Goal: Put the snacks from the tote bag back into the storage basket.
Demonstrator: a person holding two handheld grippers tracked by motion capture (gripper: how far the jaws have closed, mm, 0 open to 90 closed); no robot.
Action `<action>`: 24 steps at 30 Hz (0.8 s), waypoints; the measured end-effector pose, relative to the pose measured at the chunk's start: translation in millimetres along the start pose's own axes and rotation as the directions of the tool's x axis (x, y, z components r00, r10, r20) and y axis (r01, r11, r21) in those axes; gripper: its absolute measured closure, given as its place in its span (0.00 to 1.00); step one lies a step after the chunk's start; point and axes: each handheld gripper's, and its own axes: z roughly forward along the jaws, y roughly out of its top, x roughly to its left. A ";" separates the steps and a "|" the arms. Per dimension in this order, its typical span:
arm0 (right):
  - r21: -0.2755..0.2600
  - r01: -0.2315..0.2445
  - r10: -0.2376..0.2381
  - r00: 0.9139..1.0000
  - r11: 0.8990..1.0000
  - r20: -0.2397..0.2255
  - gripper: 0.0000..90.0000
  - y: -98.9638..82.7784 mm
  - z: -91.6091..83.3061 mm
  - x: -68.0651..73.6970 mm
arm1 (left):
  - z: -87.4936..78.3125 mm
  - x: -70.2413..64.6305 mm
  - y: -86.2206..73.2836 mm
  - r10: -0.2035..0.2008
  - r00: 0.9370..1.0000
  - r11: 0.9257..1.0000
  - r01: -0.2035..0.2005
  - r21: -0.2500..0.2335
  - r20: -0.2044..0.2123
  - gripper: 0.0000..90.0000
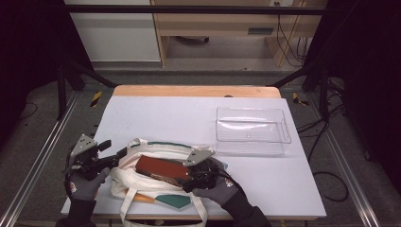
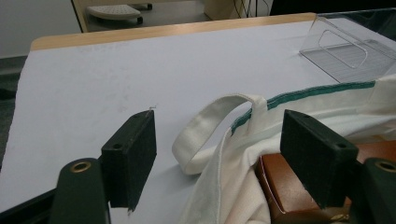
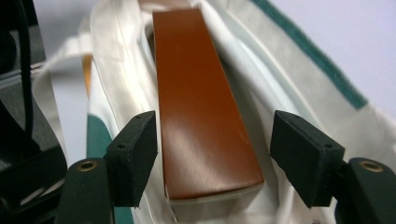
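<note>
A cream tote bag (image 1: 124, 182) with green trim lies near the table's front edge, its mouth open. A long brown box (image 1: 161, 169) lies inside it. My right gripper (image 1: 189, 177) is at the box's right end. In the right gripper view the box (image 3: 196, 93) runs between the open jaws of the right gripper (image 3: 215, 154), with a small gap on each side. My left gripper (image 1: 113, 149) is at the bag's left side. Its jaws stand open in the left gripper view (image 2: 217, 154), with the bag's rim (image 2: 233, 186) and handle loop (image 2: 205, 126) between them, unpinched.
A clear plastic tray (image 1: 250, 146) stands at the table's right, behind the bag, and shows at the upper right of the left gripper view (image 2: 345, 51). The white tabletop (image 1: 165, 118) stretches back to a wooden strip. Black frame posts flank the table.
</note>
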 end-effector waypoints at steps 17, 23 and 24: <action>0.083 0.019 -0.018 1.000 0.996 -0.019 0.37 17.8 38.3 4.7 | -1.9 0.9 0.4 0.008 1.000 1.000 -0.008 -0.009 -0.001 0.29; 0.139 0.048 -0.046 0.999 0.989 -0.017 0.41 16.2 48.7 5.7 | -1.5 1.8 0.3 0.005 1.000 1.000 -0.005 -0.007 -0.002 0.29; 0.139 0.048 -0.046 0.999 0.989 -0.018 0.41 16.0 49.4 5.6 | -1.3 1.6 0.3 0.005 1.000 1.000 -0.005 -0.006 -0.002 0.29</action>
